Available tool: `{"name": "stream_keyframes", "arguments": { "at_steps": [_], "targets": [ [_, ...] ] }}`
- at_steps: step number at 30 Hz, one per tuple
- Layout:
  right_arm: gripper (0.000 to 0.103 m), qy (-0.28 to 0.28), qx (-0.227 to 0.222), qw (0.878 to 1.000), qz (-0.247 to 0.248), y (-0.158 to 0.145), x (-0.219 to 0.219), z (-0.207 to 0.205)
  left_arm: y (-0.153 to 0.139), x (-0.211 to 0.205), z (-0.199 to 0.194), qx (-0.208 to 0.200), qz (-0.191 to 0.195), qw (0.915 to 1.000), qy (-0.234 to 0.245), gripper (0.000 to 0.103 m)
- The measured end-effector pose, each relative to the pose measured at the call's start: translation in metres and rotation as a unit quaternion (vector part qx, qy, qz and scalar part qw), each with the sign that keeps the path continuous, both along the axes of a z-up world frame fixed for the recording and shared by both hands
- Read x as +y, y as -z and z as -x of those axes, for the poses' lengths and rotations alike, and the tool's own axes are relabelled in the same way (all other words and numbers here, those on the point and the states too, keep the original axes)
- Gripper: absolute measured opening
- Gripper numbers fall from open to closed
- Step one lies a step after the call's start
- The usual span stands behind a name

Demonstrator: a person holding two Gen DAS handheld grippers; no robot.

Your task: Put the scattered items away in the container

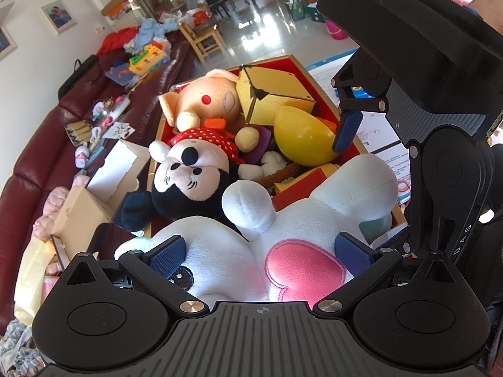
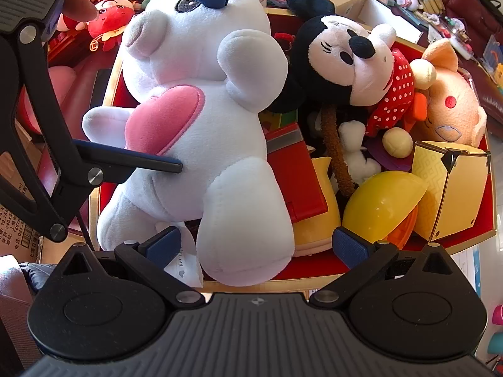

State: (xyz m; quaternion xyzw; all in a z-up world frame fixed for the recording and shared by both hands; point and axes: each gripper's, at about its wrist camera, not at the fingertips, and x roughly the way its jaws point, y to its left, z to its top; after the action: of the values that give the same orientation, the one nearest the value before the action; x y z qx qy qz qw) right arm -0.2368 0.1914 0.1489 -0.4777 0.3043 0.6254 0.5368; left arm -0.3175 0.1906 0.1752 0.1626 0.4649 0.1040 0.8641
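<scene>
A white plush (image 1: 301,220) with a pink heart lies on top of the full red-lined box (image 1: 292,58), partly over its near rim. My left gripper (image 1: 260,257) is open wide; the plush's head and belly fill the gap between its blue pads. In the right wrist view it (image 2: 204,81) spans the plush (image 2: 201,72) from head to heart. My right gripper (image 2: 256,247) is open at the box's rim (image 2: 283,286), one plush leg between its fingers. One of its pads (image 1: 345,132) hangs over a yellow egg (image 1: 301,138).
The box also holds a mouse plush (image 2: 345,59), a pink pig plush (image 2: 449,106), a gold carton (image 2: 452,188) and a red carton (image 2: 295,176). A dark red sofa (image 1: 37,157) carries small toys. A cardboard box (image 1: 81,216) stands left. Red dolls (image 2: 107,25) lie beyond.
</scene>
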Motion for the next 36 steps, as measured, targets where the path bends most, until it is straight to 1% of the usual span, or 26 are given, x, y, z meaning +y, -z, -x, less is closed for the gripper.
{"name": "stream_keyframes", "arguments": {
  "at_steps": [12, 36],
  "targets": [
    [0.102, -0.001, -0.001, 1.000, -0.002, -0.002, -0.001, 0.001, -0.001, 0.001, -0.008, -0.003, -0.005, 1.0000, -0.006, 0.103],
    [0.102, -0.001, -0.005, 1.000, -0.003, -0.004, -0.002, 0.002, 0.010, 0.000, -0.020, -0.011, -0.009, 0.9996, -0.024, 0.103]
  ]
}}
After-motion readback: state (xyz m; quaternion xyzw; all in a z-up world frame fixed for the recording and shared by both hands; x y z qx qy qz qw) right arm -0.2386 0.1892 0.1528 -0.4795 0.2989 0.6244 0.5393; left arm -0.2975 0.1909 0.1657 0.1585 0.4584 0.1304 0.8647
